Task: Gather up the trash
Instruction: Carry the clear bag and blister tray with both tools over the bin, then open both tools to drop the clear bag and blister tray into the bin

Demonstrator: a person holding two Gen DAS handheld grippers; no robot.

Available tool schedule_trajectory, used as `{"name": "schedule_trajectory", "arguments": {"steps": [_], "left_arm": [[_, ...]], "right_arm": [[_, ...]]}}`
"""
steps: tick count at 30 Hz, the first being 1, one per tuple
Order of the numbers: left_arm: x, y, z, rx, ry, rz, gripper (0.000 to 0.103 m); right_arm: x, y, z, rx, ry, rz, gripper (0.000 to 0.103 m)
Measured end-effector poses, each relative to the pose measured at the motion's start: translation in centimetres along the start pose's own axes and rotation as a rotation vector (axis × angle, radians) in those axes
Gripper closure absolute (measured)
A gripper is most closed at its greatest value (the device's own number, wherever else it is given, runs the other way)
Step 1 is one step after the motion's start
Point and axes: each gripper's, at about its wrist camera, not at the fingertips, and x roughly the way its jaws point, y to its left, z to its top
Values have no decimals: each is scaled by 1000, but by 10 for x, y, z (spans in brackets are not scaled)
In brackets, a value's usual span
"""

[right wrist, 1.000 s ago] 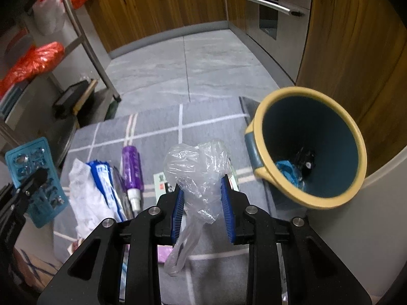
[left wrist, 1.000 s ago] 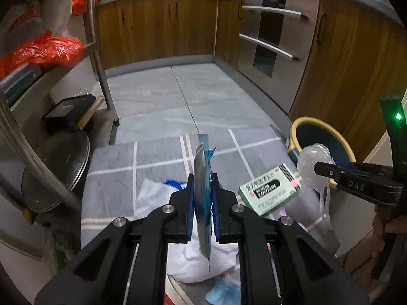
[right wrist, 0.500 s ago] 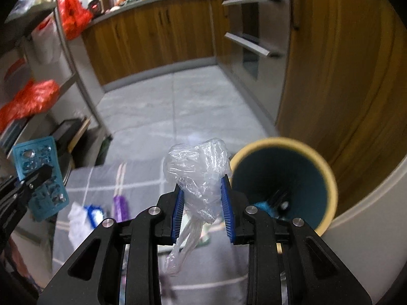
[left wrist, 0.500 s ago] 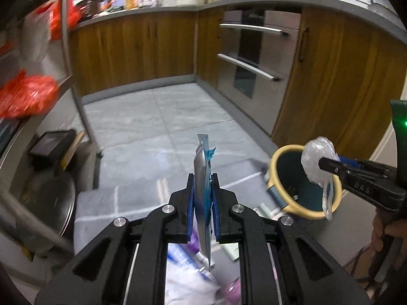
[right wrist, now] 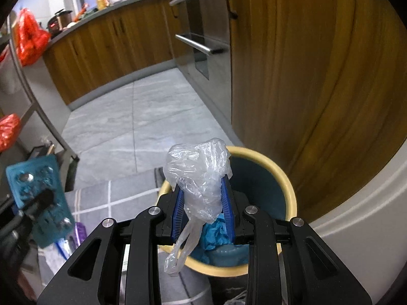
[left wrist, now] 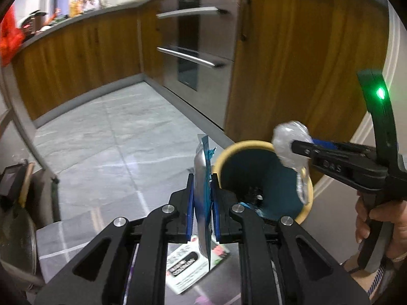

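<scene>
My left gripper point(left wrist: 202, 198) is shut on a flat blue blister pack point(left wrist: 202, 178), held edge-on just left of the yellow-rimmed teal bin point(left wrist: 264, 150). The pack also shows in the right wrist view point(right wrist: 38, 198). My right gripper point(right wrist: 203, 200) is shut on a crumpled clear plastic bag point(right wrist: 201, 172) and holds it over the bin's opening point(right wrist: 287, 185). In the left wrist view the bag point(left wrist: 290, 145) hangs above the bin's right rim. Blue trash point(right wrist: 216, 236) lies inside the bin.
A grey checked mat point(right wrist: 101, 200) carries a printed box point(left wrist: 188, 261), a purple bottle point(right wrist: 81, 231) and white wrappers point(right wrist: 54, 256). Wooden cabinets point(right wrist: 292, 76) and an oven point(left wrist: 193, 50) stand behind the bin. A metal rack point(right wrist: 33, 106) stands on the left.
Both grippers have risen and moved right toward the bin with their loads. The clear bag now hangs over the bin's opening and the blister pack is beside its left rim.
</scene>
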Motion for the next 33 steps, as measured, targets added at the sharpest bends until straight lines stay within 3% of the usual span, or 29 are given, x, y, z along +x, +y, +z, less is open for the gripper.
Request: {"name": "schedule_trajectory", "arguments": {"steps": [11, 20, 33], "left_arm": [[68, -50, 4, 90, 89, -95, 91], [107, -66, -20, 117, 167, -158, 91], [156, -69, -16, 188, 210, -166, 91]], "right_arm": [[55, -27, 5, 19, 131, -46, 74], [90, -44, -6, 40, 239, -91, 74], [112, -54, -14, 64, 300, -145, 72]]}}
